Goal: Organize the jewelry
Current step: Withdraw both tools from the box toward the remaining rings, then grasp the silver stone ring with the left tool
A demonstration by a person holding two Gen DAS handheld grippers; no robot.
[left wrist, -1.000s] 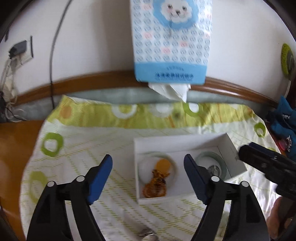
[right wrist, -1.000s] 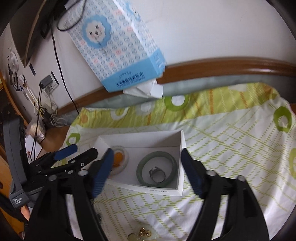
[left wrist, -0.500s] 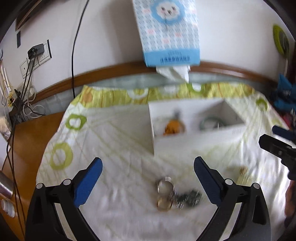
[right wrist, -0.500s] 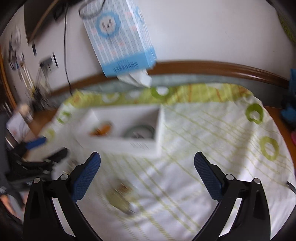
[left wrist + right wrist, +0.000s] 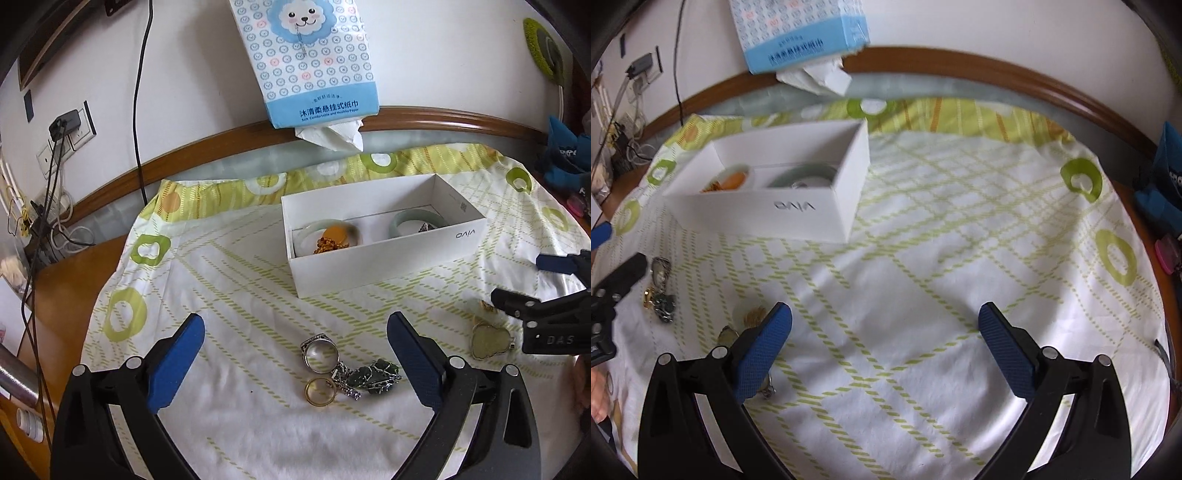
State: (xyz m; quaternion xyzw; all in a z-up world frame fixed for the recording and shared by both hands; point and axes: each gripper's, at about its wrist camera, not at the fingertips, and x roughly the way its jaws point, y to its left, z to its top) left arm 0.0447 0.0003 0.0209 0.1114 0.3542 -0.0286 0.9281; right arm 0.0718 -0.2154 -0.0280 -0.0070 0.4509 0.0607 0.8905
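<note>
A silver ring [image 5: 319, 353], a gold ring [image 5: 320, 391] and a dark green stone pendant [image 5: 373, 373] are lying on the green-patterned white cloth [image 5: 229, 295], between the left gripper's [image 5: 293, 363] released jaws. The right gripper [image 5: 884, 349] is spread wide, empty, beside the white cardboard box [image 5: 388, 266] holding bangles.

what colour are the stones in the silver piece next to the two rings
Dark green stones in silver filigree; clearest in the left wrist view.

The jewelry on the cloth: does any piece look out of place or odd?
Yes. Several pieces still lie loose outside the white box: a silver ring, a gold ring and a dark green pendant bunched together, and a pale pendant apart near the right gripper. Nothing looks damaged.
</note>
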